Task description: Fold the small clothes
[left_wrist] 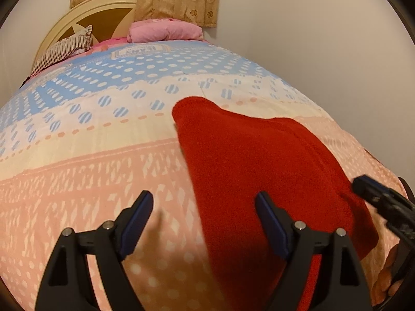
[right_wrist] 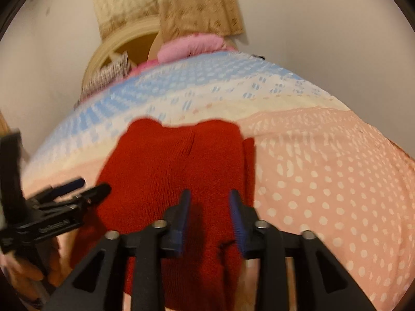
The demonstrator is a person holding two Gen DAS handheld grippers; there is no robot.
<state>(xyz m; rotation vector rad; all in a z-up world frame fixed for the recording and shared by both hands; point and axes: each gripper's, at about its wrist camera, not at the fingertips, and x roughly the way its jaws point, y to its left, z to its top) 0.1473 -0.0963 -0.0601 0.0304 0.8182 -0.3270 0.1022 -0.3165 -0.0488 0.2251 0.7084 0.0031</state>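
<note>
A red knitted garment (left_wrist: pixel 249 171) is lying on the bed's patterned quilt (left_wrist: pixel 85 160), in the pink band nearer the foot of the bed. The left hand-held gripper (left_wrist: pixel 205 204) is hovering over the garment's left edge with jaws standing wide apart — nothing between them but quilt and cloth below. The right hand-held gripper (right_wrist: pixel 210 202) is sitting above the garment's near part, jaws parted and gripping nothing. A pink pillow (left_wrist: pixel 166 31) is resting by the headboard (left_wrist: pixel 77 23).
</note>
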